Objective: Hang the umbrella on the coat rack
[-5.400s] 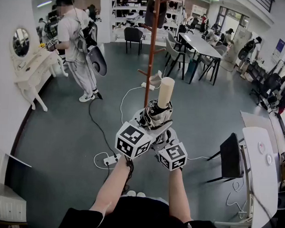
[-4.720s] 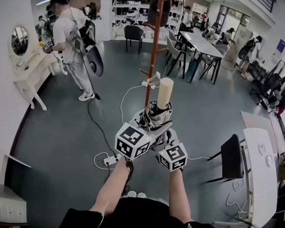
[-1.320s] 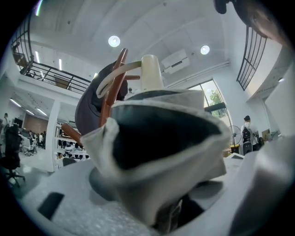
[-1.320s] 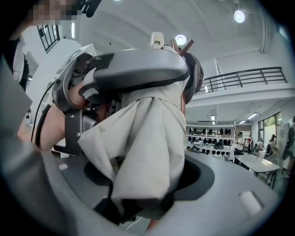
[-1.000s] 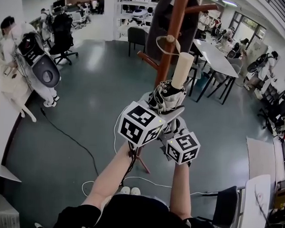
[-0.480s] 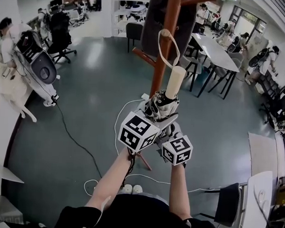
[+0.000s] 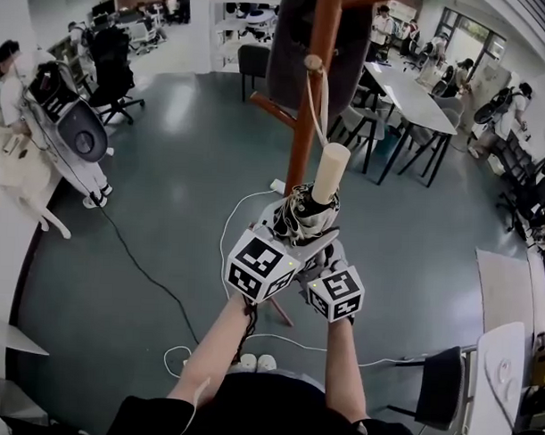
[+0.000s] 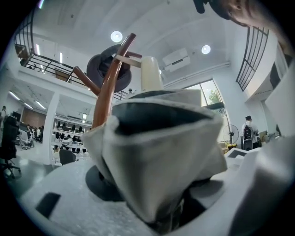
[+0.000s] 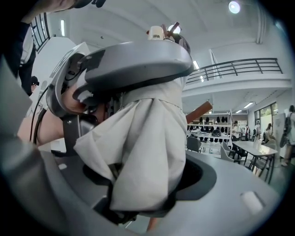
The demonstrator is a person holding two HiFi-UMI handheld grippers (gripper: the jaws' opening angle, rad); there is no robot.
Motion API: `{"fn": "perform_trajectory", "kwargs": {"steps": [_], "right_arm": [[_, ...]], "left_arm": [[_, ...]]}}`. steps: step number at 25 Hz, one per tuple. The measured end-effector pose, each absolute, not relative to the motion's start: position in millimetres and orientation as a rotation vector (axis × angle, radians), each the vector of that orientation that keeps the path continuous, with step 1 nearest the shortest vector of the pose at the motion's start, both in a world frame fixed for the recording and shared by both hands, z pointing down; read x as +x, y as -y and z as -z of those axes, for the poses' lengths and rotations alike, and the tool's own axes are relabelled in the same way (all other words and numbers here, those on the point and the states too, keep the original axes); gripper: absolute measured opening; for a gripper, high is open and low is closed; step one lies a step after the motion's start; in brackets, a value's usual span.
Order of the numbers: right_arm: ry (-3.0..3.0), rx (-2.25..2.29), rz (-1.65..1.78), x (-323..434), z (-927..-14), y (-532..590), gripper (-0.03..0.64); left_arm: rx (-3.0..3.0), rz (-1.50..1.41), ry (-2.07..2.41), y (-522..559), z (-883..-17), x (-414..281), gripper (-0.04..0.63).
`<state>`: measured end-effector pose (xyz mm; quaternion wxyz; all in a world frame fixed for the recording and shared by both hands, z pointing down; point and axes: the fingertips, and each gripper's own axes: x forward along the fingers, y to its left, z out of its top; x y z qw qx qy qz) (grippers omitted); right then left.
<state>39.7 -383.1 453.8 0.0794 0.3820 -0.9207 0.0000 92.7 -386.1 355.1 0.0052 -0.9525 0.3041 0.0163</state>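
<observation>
— On the brown wooden coat rack (image 7: 302, 151) yet?
— Cream cord (image 7: 312, 106) is over its peg (image 7: 311, 61). Your left gripper (image 8: 156, 193), jaws just widening, and right gripper (image 9: 138, 198) pinch the folded beige umbrella (image 7: 306, 215) below; release remains.

Glossy grey floor (image 7: 167, 164), long table (image 7: 411, 94) with chairs (image 7: 360, 126), white shelving (image 7: 227, 23), round ceiling lights (image 8: 116, 36), mezzanine railing (image 9: 239, 67).
</observation>
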Motion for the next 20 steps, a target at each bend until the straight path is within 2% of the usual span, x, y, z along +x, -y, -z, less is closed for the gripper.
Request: {"fn": "perform_trajectory", "kwargs": {"steps": [6, 11, 20], "right_arm": [[2.719, 1.133, 0.043, 39, -450, 377, 0.388], [2.691, 1.195, -0.013, 38, -455, 373, 0.399], [2.638, 1.334, -0.026, 51, -460, 357, 0.407]], "left_arm": [[-2.995, -0.114, -0.948, 378, -351, 83, 0.355], [-2.998, -0.118, -1.034, 373, -363, 56, 0.399], [-2.975, -0.142, -1.226, 353, -390, 18, 0.354]]}}
